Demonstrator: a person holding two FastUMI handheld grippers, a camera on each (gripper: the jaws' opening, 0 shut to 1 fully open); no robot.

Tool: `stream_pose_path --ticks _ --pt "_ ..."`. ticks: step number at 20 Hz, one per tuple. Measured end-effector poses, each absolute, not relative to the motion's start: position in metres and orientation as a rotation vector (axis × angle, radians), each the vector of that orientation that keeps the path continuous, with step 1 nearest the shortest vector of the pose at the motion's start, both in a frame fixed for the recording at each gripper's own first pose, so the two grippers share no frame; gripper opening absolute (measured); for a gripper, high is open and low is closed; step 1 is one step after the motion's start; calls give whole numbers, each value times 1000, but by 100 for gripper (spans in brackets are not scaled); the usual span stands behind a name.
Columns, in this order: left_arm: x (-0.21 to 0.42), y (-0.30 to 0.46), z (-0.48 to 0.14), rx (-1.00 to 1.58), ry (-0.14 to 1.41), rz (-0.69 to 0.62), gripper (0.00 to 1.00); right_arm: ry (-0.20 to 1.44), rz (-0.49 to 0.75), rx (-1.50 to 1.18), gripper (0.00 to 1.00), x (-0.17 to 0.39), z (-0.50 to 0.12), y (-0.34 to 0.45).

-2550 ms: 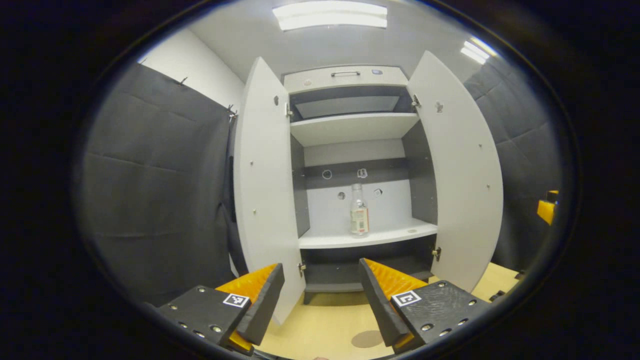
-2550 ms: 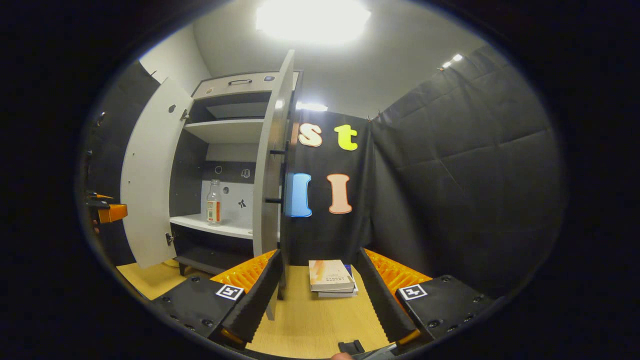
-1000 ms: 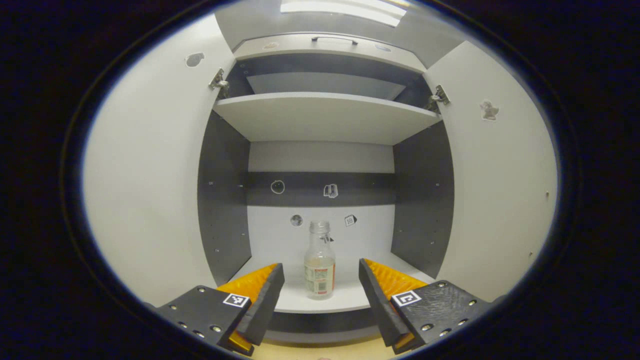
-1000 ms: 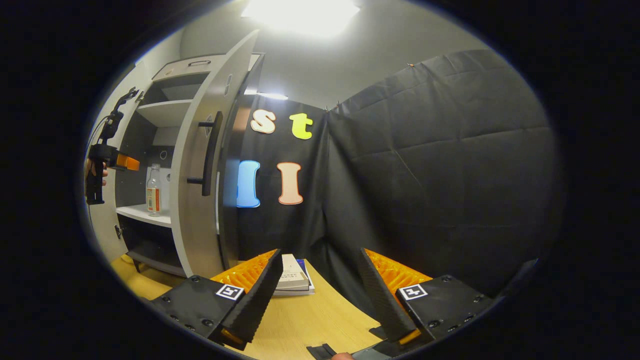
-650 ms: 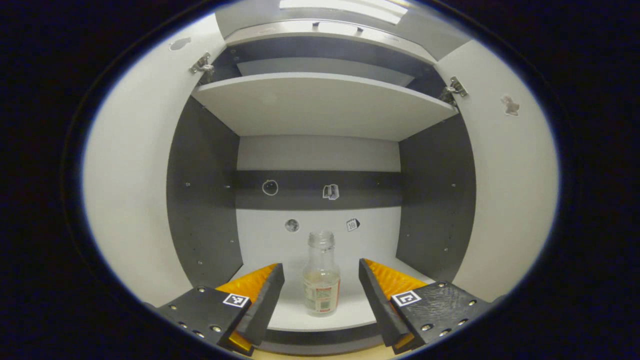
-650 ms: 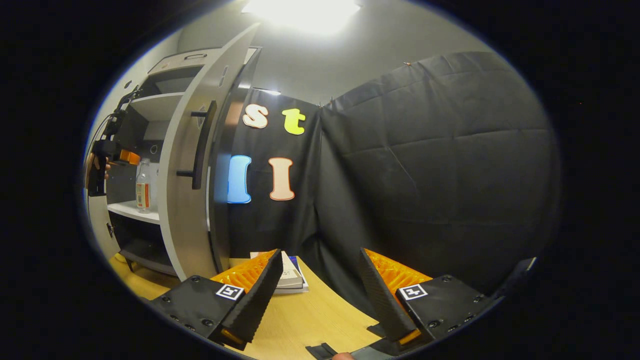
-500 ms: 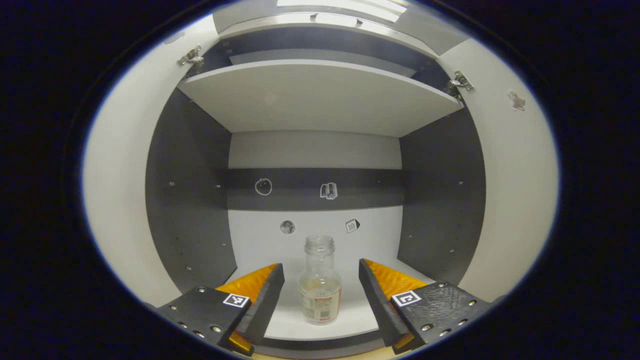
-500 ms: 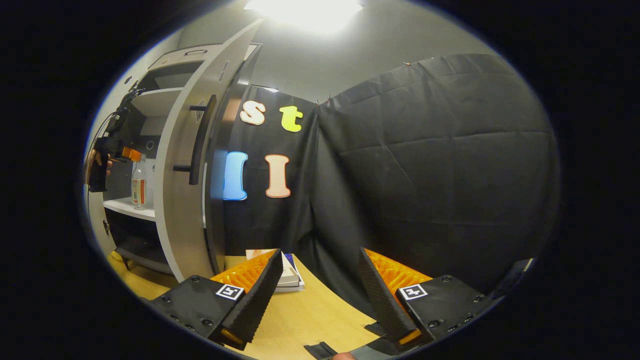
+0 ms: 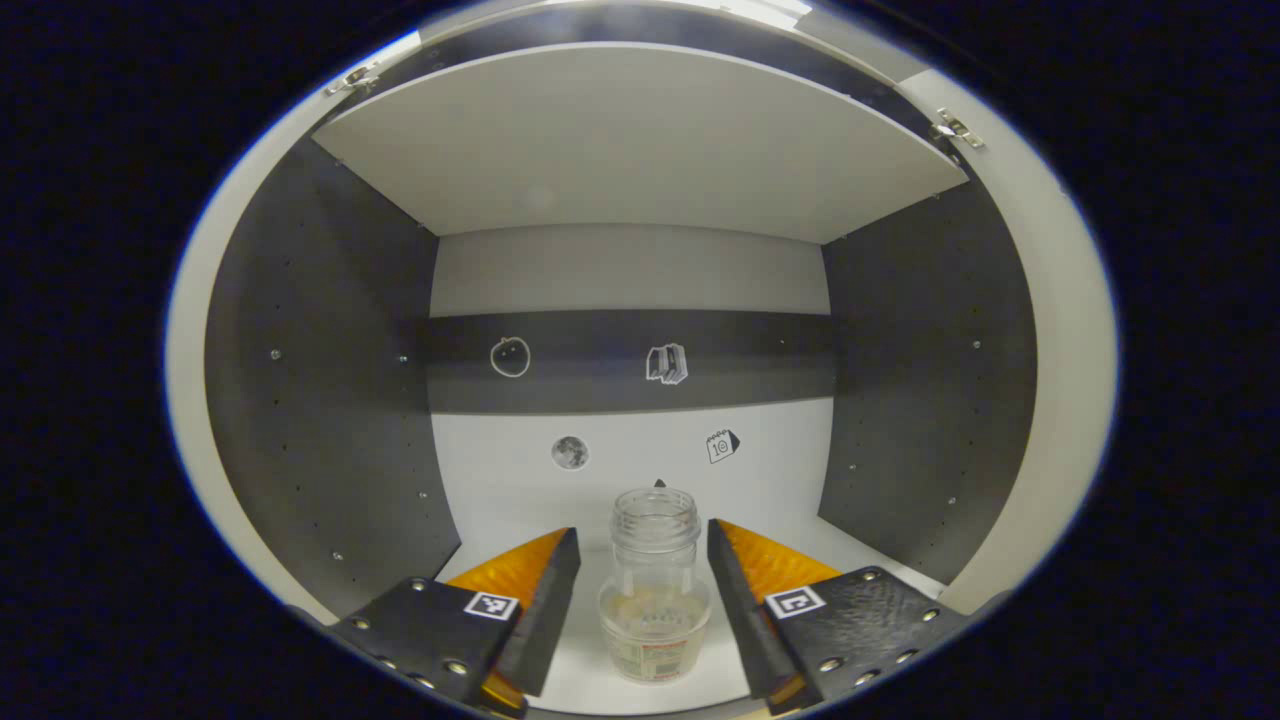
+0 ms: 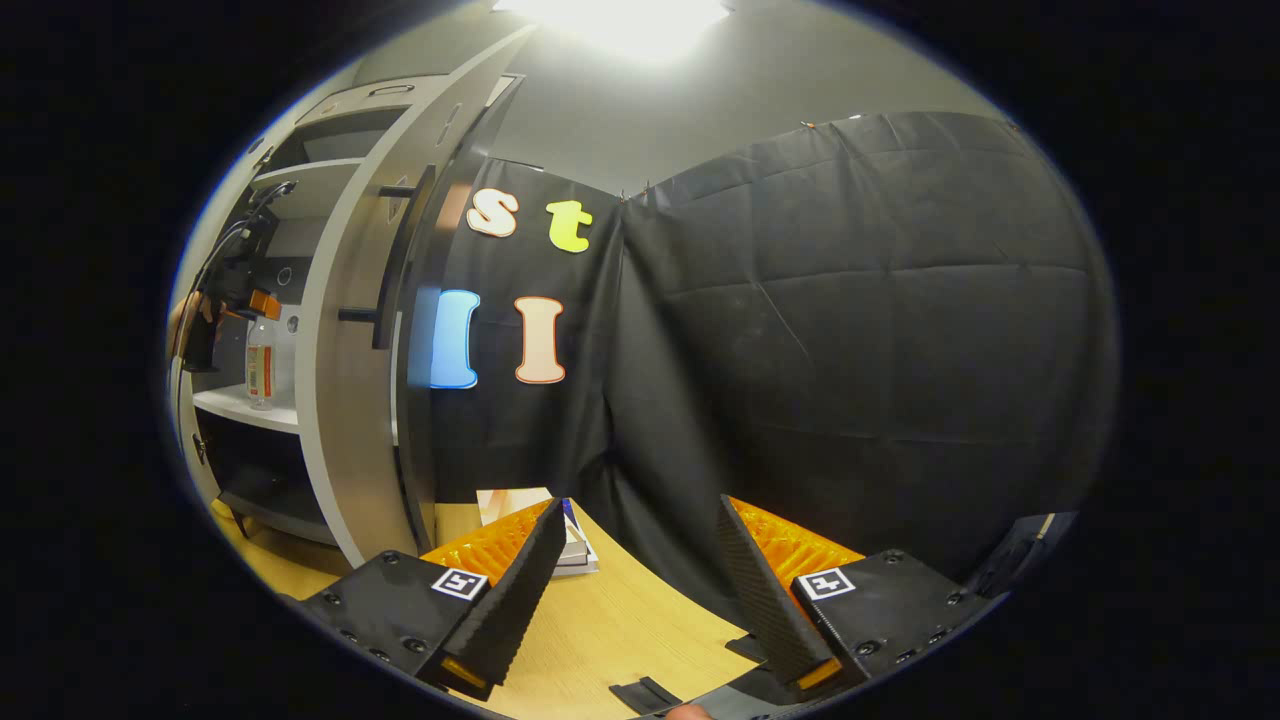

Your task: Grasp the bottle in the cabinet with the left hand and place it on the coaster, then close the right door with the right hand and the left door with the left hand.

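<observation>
Cabinet (image 9: 320,400) wide open, and on its white shelf (image 9: 590,680) stands the bottle (image 9: 655,590), upright between the left gripper (image 9: 640,610)'s parted fingers, not yet pinched. Clear, capless, probably light and slick: grip the labelled body. Right gripper (image 10: 640,590) gapes empty, far right.
</observation>
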State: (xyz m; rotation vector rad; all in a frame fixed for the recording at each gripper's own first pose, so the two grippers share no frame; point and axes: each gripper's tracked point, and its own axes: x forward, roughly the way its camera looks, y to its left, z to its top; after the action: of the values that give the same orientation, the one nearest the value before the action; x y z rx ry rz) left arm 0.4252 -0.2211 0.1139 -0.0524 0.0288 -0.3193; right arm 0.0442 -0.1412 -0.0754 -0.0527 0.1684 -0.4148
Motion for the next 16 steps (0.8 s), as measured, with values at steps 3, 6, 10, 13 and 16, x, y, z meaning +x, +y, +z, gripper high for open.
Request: stream_pose_path --ticks 3,6,10,13,16 --pt "433 -222 109 -55 34 -314 66 173 -405 -50 96 46 -79 -139" --pt "423 -219 112 -76 41 -321 41 165 -387 -42 96 44 -78 -137" --pt "399 -208 124 -112 15 -318 40 160 -344 -44 97 43 -78 -135" --pt "371 -199 131 -121 9 -316 41 155 -307 -40 96 41 -76 -136" --pt "346 -191 135 -116 -2 -302 41 153 -274 -31 96 37 -76 -138"
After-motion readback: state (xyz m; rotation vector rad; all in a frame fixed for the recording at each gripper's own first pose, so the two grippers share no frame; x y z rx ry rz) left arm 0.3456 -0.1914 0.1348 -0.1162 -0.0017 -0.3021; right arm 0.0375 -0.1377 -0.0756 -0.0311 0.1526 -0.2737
